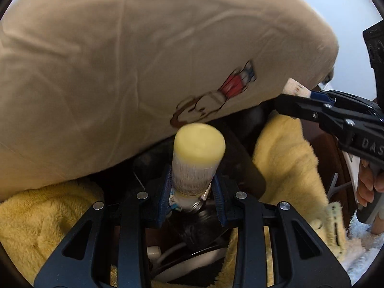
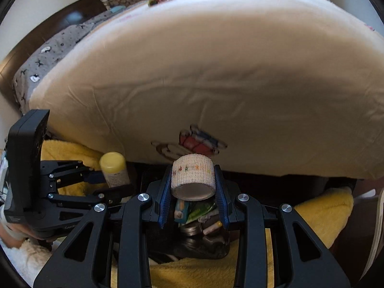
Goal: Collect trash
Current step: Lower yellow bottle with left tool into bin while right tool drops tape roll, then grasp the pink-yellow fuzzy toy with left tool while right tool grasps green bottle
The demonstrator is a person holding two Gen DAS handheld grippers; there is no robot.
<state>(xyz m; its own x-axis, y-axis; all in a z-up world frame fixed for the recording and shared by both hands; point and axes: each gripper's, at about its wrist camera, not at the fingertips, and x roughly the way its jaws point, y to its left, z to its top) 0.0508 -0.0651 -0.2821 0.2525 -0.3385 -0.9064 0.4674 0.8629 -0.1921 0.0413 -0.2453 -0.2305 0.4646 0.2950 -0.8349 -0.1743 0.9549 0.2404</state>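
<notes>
My left gripper (image 1: pixel 192 187) is shut on a pale yellow bottle with a printed label (image 1: pixel 195 160), held upright over a dark bin. The bottle also shows in the right wrist view (image 2: pixel 114 169), with the left gripper (image 2: pixel 112 184) around it. My right gripper (image 2: pixel 193 189) is shut on a roll of white bandage tape with coloured stars (image 2: pixel 193 177), held above the dark bin (image 2: pixel 204 242), which holds wrappers and small trash. In the left wrist view the right gripper (image 1: pixel 286 93) enters from the right with the roll (image 1: pixel 296 87) at its tips.
A large beige cushion with a cartoon patch (image 2: pixel 216 84) looms just behind both grippers. Yellow fluffy blankets (image 1: pixel 285 158) surround the bin on both sides. A grey patterned fabric (image 2: pixel 48 57) and small items lie beyond the cushion. A white cable (image 1: pixel 168 254) lies below the left gripper.
</notes>
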